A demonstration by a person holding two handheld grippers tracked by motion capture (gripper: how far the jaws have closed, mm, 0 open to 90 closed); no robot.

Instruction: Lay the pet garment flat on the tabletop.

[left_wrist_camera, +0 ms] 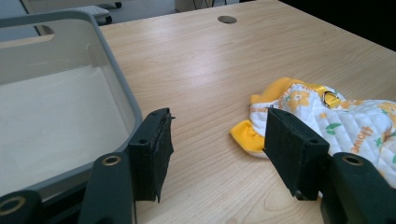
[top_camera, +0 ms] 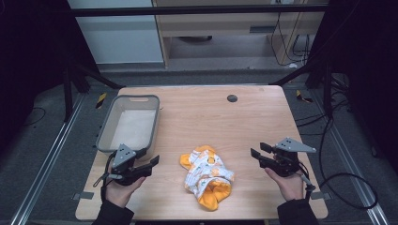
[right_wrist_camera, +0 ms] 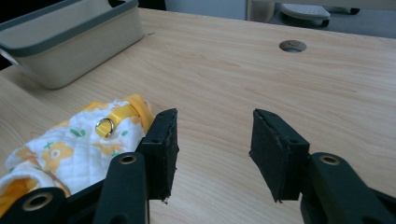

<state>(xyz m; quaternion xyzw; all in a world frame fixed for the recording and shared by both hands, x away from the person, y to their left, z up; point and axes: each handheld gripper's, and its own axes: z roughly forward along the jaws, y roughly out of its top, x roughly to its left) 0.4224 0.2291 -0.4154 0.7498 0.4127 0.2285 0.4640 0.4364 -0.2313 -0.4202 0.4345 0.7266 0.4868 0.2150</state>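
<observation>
Yellow-white quilted garment (top_camera: 206,175) lying lengthwise toward the person, left gripper (top_camera: 152,161) and right gripper (top_camera: 256,151) jaws apart

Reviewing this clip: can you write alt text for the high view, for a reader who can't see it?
A crumpled yellow and white floral garment lies near the front of a wooden table, between two hand-held grippers, both open and holding nothing: the left gripper and the right gripper. An empty grey bin sits at the table's left side.
</observation>
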